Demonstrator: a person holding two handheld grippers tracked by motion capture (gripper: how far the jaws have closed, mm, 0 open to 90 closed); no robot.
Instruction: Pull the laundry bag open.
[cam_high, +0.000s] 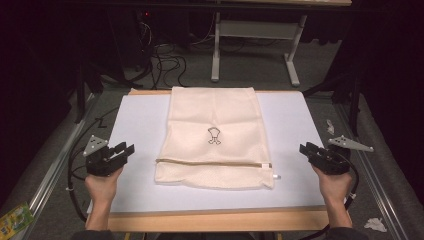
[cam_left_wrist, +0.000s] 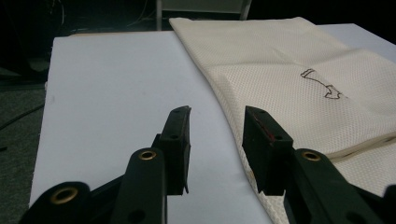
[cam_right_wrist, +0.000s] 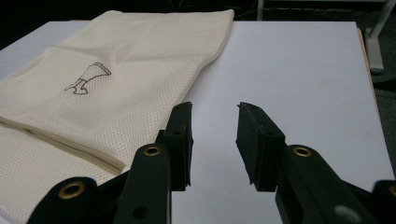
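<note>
While the person's left hand (cam_high: 102, 187) rests at the left edge of the white board (cam_high: 135, 130), the left gripper (cam_high: 125, 151) it holds points toward the middle with its 2 jaws spread wide and nothing between them. Seen from the left gripper view, that gripper (cam_left_wrist: 217, 135) hangs just over the bare board (cam_left_wrist: 116, 84), and the nearer jaw on that view's right sits above the edge of the mesh bag (cam_left_wrist: 289, 74) without clearly touching it.

Between the 2 grippers, the cream mesh bag (cam_high: 215, 135) lies flat in the centre of the board, reaching to the far edge. A small dark outline drawing (cam_high: 214, 135) marks its middle, and a zipper (cam_high: 212, 162) runs across it near the front, ending in a white pull (cam_high: 276, 176) at the bag's right corner.

Farther right, the right gripper (cam_high: 306, 149) is held by the right hand (cam_high: 332, 187) at the board's right edge, well apart from the bag. Its jaws also stand wide and empty; the right gripper view shows the gripper (cam_right_wrist: 215, 135) over plain board (cam_right_wrist: 299, 74), with the bag (cam_right_wrist: 116, 79) off to that view's left.
</note>
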